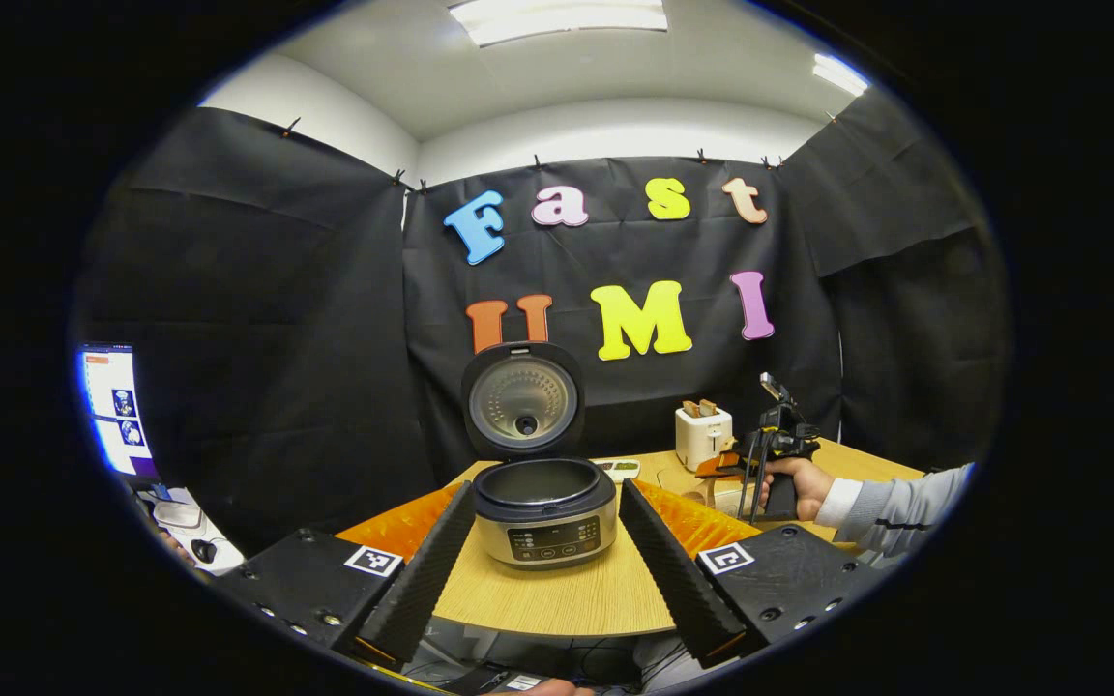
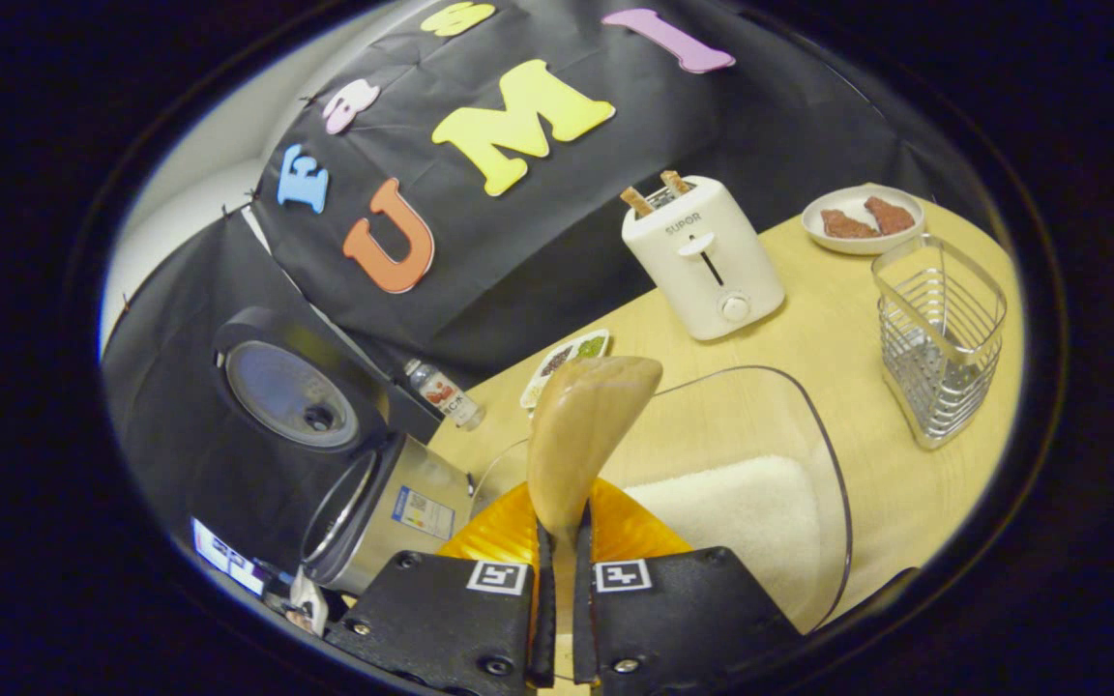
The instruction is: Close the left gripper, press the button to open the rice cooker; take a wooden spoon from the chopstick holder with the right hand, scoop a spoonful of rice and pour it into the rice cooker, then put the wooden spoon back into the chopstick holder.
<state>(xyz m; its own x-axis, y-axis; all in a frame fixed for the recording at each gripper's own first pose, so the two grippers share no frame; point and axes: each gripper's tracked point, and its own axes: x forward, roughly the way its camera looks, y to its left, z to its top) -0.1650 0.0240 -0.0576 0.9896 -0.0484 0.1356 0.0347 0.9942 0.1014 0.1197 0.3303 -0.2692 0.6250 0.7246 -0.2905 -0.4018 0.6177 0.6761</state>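
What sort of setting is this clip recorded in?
Likely a mock kitchen in a recording booth: an open silver rice cooker and white toaster on a light wooden table, black cloth wall behind.

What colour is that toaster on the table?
The toaster is cream white; the right gripper view shows it best.

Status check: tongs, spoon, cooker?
Left tongs open, empty. Right tongs shut on light wooden spoon, above clear rice tub. Silver rice cooker lid up. Nothing blocking.

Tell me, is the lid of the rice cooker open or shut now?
Open. The lid stands upright behind the rice cooker, showing its inner side, and the pot's rim is uncovered.
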